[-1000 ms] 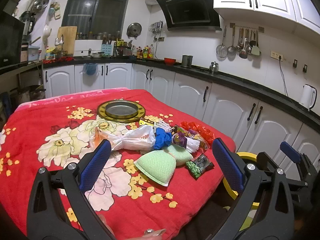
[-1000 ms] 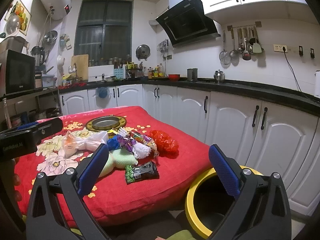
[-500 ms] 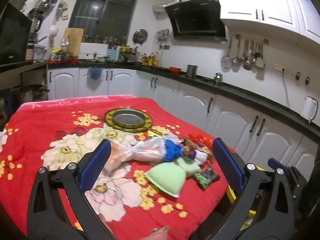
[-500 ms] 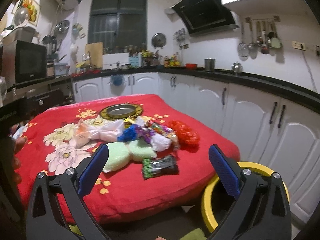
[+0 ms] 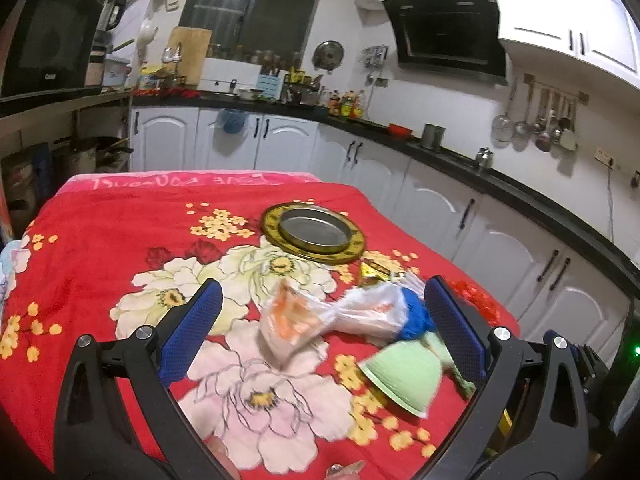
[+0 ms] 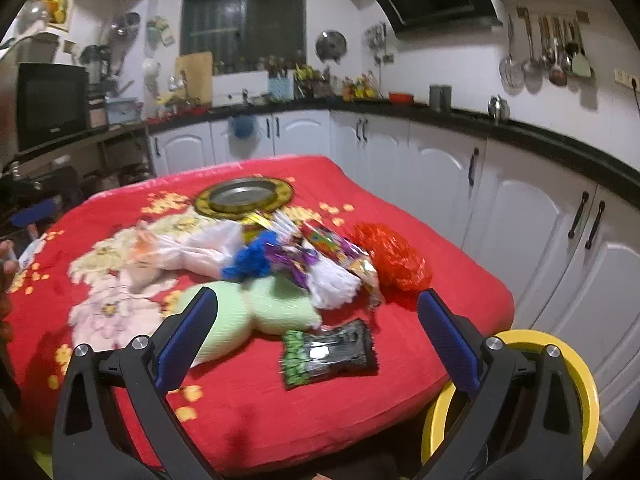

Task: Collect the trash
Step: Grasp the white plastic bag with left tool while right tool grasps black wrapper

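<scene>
- The left tool (image 5: 320,332) hangs with its jaws spread wide and nothing between them, aimed at the white plastic bag (image 5: 332,320) on the red flowered cloth (image 5: 120,232) of the tabletop.
- The right tool (image 6: 316,328) is likewise wide open and empty, with the dark snack wrapper (image 6: 328,354) framed between its pads.
- The trash lies in one loose heap just in front of the round metal plate (image 6: 244,196): white bag, blue bundle (image 6: 252,260), pale green net pieces (image 6: 276,308), a red crinkled bag (image 6: 390,256), and foil sweet wrappers (image 6: 332,246).
- The yellow-rimmed bin (image 6: 568,356) stands on the floor beside the tabletop's near corner, well away from the plate.
- Risks, as judgement:
  - The wrapper lies flat on soft cloth, so closing pads may pinch the fabric and drag it.
  - Pieces in the heap overlap; lifting one could pull a neighbour off the edge beside the bin.
  - The thin white bag may slip from smooth pads if gripped at a loose fold.
  - Both views are smeared, so what the green pieces really are stays uncertain.
</scene>
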Available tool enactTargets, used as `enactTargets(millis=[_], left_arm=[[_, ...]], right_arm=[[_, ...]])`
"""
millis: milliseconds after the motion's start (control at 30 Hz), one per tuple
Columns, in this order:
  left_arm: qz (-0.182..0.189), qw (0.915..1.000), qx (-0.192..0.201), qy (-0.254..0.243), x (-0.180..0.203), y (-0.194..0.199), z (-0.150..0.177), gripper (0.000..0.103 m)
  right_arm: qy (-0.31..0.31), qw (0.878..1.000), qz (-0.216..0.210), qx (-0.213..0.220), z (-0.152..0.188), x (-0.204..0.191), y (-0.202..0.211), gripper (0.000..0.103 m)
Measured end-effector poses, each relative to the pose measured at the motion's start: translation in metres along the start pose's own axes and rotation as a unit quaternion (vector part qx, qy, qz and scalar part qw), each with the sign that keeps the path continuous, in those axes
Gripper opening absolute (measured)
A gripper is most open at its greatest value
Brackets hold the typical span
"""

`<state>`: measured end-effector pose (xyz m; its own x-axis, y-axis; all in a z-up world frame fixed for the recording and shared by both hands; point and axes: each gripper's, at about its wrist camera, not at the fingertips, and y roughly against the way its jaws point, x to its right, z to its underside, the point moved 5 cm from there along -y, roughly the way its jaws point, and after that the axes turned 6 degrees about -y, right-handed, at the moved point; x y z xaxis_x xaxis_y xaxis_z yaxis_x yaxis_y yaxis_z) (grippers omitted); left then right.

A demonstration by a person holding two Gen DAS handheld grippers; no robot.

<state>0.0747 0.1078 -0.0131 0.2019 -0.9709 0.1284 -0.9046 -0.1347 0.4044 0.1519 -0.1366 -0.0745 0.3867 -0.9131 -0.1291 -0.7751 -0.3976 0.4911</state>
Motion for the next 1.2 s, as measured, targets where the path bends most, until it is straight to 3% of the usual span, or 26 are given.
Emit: enactTargets(millis=[300,433,500,633,767,1033,1200], left_arm=[[0.010,0.9978,-0.065,-0.011,-0.015,-0.069,0.013,0.093],[-0.007,0.9946,-0.101,0.022,-0.033,-0.095,0.027,0.093],[-0.011,0.9931,-0.111,0.036,-0.040,-0.103,0.031,0.093],[-0.009,0.9898,-0.123,0.071,-0.054,-0.116,0.036,0.093],[0.018,0.9873,-0.136,0.080,-0.050,-0.123,0.046,0.092],[0.066,0.9802,-0.162,0.093,-0.040,-0.129,0.059,0.056],[0.071,0.9817,-0.159,0.076,-0.034,-0.126,0.058,0.040]], right_arm=[[-0.043,0.995,0.004,-0.094,0.024,0.028,-0.057,0.095],[-0.067,0.989,-0.003,-0.133,0.038,0.036,-0.074,0.076],[-0.079,0.986,-0.014,-0.146,0.043,0.037,-0.079,0.073],[-0.068,0.987,-0.029,-0.139,0.047,0.032,-0.074,0.055],[-0.070,0.988,-0.041,-0.130,0.053,0.033,-0.066,0.049],[-0.065,0.990,-0.044,-0.116,0.055,0.038,-0.055,0.043],[-0.051,0.992,-0.043,-0.107,0.053,0.035,-0.049,0.040]])
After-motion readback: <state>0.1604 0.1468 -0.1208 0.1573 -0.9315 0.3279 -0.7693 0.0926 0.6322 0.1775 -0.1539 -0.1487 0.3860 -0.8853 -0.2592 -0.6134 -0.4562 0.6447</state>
